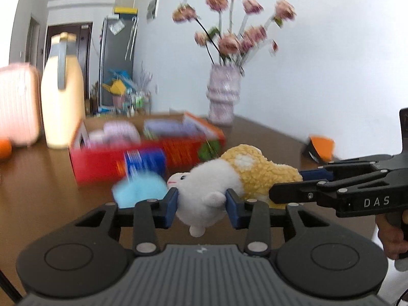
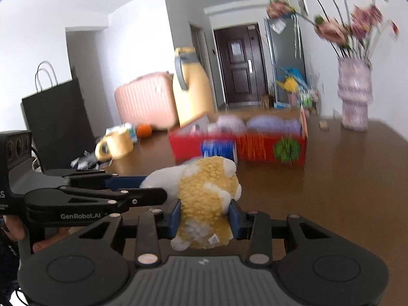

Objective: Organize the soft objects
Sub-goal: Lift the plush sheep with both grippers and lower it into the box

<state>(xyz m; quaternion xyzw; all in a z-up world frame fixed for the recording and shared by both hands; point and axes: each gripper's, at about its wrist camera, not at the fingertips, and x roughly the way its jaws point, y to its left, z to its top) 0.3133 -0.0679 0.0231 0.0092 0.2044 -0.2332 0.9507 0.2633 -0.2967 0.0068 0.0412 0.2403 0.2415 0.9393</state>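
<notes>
Left wrist view: the left gripper (image 1: 201, 202) pinches the plush toy's (image 1: 229, 178) white head end, in front of the red box (image 1: 102, 163) (blurred). Right wrist view: the right gripper (image 2: 205, 219) clamps its yellow rear, also before that box.

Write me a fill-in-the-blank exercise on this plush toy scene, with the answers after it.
1. The plush toy is gripped by ____ grippers at once.
2. The left gripper clamps the toy's ____ part.
3. The right gripper clamps its ____ part.
4. The cardboard box behind the toy is ____.

Answers: two; white; yellow; red
</notes>
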